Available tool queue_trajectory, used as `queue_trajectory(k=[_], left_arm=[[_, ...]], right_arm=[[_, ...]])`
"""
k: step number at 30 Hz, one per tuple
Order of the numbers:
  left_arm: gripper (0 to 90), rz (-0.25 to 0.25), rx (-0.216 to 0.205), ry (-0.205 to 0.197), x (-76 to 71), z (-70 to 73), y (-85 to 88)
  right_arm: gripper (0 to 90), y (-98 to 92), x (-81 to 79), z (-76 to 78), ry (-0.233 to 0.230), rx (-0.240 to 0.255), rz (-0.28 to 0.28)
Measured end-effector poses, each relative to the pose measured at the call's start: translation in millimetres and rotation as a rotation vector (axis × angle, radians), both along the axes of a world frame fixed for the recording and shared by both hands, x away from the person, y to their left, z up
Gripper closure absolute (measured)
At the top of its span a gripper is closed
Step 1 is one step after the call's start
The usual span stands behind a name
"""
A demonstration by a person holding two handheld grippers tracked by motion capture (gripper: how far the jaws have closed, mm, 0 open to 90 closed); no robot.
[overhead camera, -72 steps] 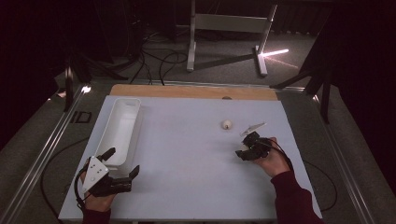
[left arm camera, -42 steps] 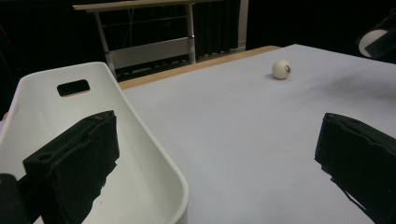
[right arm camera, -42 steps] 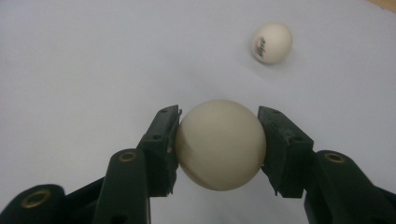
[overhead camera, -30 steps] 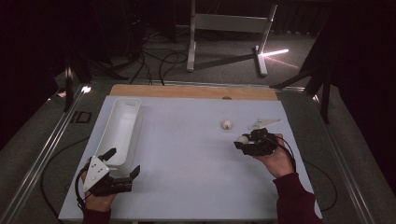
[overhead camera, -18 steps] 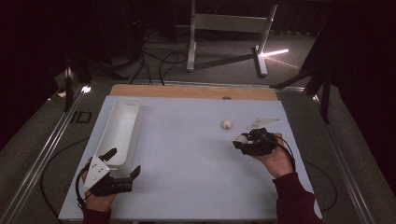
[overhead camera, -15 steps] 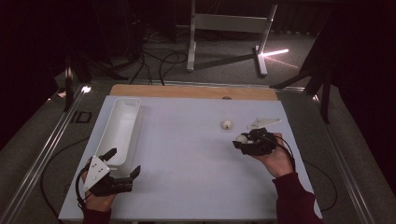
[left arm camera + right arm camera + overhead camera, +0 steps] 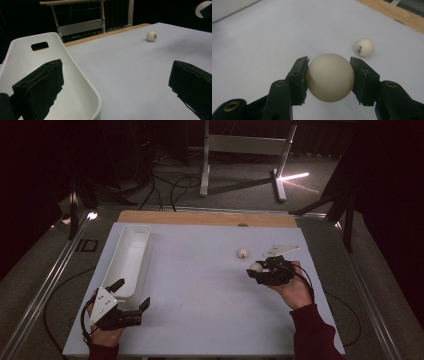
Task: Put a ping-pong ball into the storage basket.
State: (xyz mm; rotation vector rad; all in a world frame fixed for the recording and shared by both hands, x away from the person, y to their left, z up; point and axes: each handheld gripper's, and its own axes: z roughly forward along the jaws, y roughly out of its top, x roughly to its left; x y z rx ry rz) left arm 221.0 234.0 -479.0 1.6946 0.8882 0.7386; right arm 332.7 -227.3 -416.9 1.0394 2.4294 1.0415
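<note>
- While the left claw (image 7: 131, 303) waits wide open and empty beside the near end of the white bin (image 7: 131, 257), the right claw (image 7: 329, 78) is clamped on a cream ball (image 7: 329, 77), now lifted clear of the counter (image 7: 200, 290).
- Since a moment ago that ball has swung leftward, towards the bin.
- A second, printed ball (image 7: 364, 47) lies loose just beyond, likely next.

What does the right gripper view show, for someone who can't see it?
The right gripper squeezes a cream ball between its two black jaws above a pale table. A second ball with printed lettering lies farther off.
</note>
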Motion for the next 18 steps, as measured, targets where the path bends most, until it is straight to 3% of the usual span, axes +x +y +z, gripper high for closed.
queue_trajectory(k=[18], left_arm=[[0.2, 0.006, 0.003, -0.004, -0.1, 0.0, -0.2]], right_arm=[[50.1, 11.1, 0.5, 10.1, -0.016, 0.003, 0.024]])
